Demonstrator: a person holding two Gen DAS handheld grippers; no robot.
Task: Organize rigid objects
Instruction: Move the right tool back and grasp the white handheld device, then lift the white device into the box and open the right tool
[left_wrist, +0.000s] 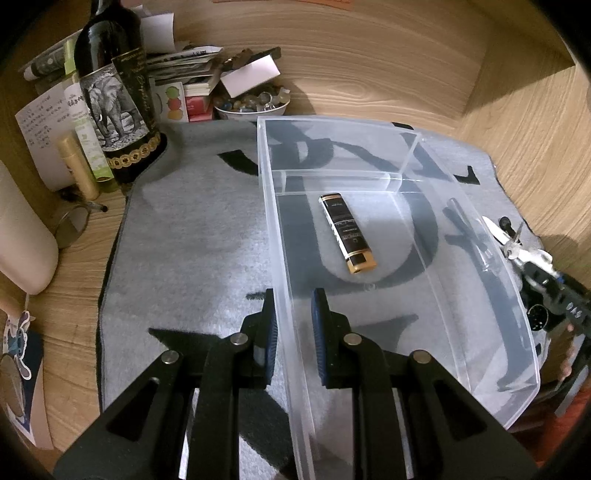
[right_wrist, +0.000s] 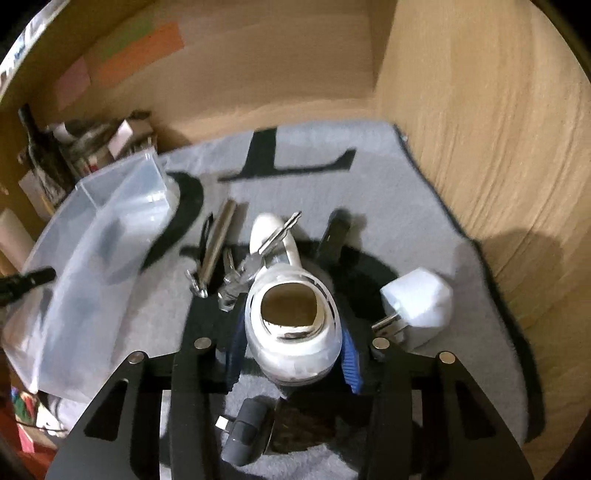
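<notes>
My left gripper (left_wrist: 294, 297) is shut on the left wall of a clear plastic bin (left_wrist: 461, 229) that stands on the grey mat. A black and gold lighter (left_wrist: 347, 234) lies in the bin's near compartment. In the right wrist view my right gripper (right_wrist: 291, 323) is shut on a white shoe-shaped object (right_wrist: 291, 343) with a brown opening, its blue pads against both sides. Keys (right_wrist: 275, 236) hang off it. The bin (right_wrist: 92, 258) sits to its left. From the left wrist view, the right gripper (left_wrist: 554, 288) shows just outside the bin's right wall.
On the mat lie a silver metal tube (right_wrist: 218, 240), a black item (right_wrist: 332, 236), a white plug adapter (right_wrist: 417, 306) and a grey stick (right_wrist: 243, 432). A wine bottle (left_wrist: 114, 92), a bowl of stones (left_wrist: 251, 103) and papers crowd the back left. Wooden walls close off the back and right.
</notes>
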